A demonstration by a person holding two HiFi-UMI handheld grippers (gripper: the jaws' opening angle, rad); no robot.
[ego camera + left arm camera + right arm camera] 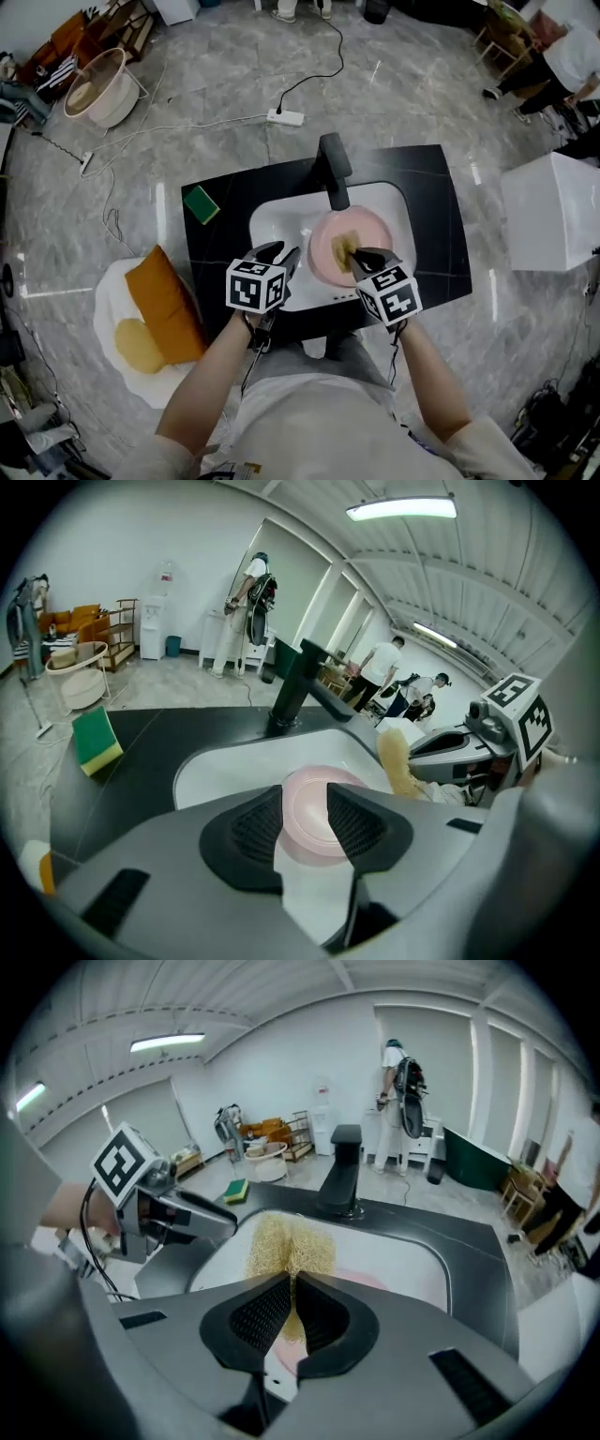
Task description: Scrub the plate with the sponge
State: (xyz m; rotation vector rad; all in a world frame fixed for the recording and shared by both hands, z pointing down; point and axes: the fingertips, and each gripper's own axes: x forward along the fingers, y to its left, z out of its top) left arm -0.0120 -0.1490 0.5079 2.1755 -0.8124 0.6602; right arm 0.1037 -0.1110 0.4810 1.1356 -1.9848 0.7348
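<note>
An orange cushion point(164, 305) lies on the floor left of the counter point(431, 187). A green sponge point(201, 203) lies on the counter near its far-left corner, well apart from both grippers. The white sink point(277, 217) is set in the counter's middle, with a black faucet point(334, 169) at its far edge.

The left gripper point(305, 810) hangs over the sink's near-left rim. Its 2 jaws stand spread wide and pinch nothing. Through the gap between them, the left gripper view shows the pink plate point(377, 231) lying flat in the sink, beyond and below the jaws and untouched by them. In the head view the plate sits in the sink's right half, just right of the left gripper.

The right gripper point(292, 1299) is above the plate's near rim, its 2 jaws pressed together on a yellow sponge point(286, 1237). The sponge is pinched along its middle, so it folds and fans out past the fingertips. It hangs over the plate's middle, and I cannot tell whether it touches the plate.
</note>
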